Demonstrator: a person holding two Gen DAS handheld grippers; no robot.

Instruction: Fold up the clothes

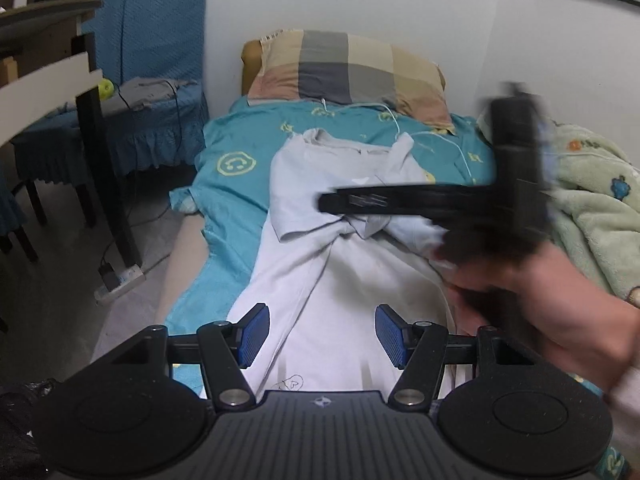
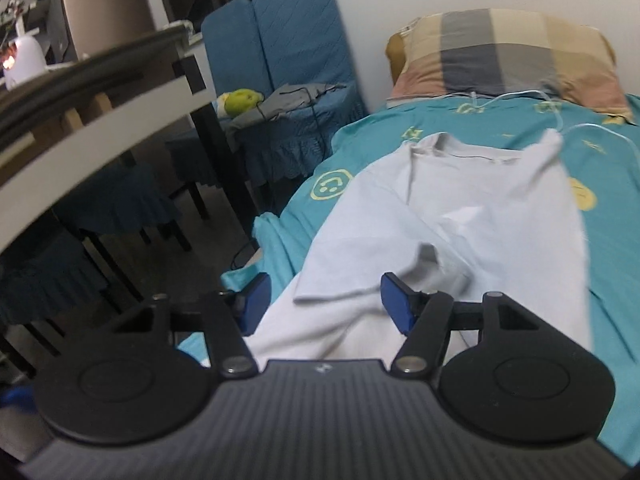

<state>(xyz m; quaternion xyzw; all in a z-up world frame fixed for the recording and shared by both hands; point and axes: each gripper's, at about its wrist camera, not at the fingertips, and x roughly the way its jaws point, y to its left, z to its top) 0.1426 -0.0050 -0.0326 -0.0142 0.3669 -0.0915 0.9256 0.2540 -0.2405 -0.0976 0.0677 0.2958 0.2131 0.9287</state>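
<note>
Both the left claw (image 1: 322, 336) and the right claw (image 2: 324, 304) stand apart, empty, over the pale T-shirt (image 1: 340, 280); a small unreadable doodle marks its hem just below the left claw.

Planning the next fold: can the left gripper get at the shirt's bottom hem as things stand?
Probably yes. The left gripper is open and empty, hovering over the shirt near its lower end. The right gripper crosses farther up by the sleeves, so it seems clear of that approach.

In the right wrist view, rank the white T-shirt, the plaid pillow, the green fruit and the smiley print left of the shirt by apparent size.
1. white T-shirt
2. plaid pillow, though it lies farther from the camera
3. smiley print
4. green fruit, farther back, so ranking against the print is unsure
</note>
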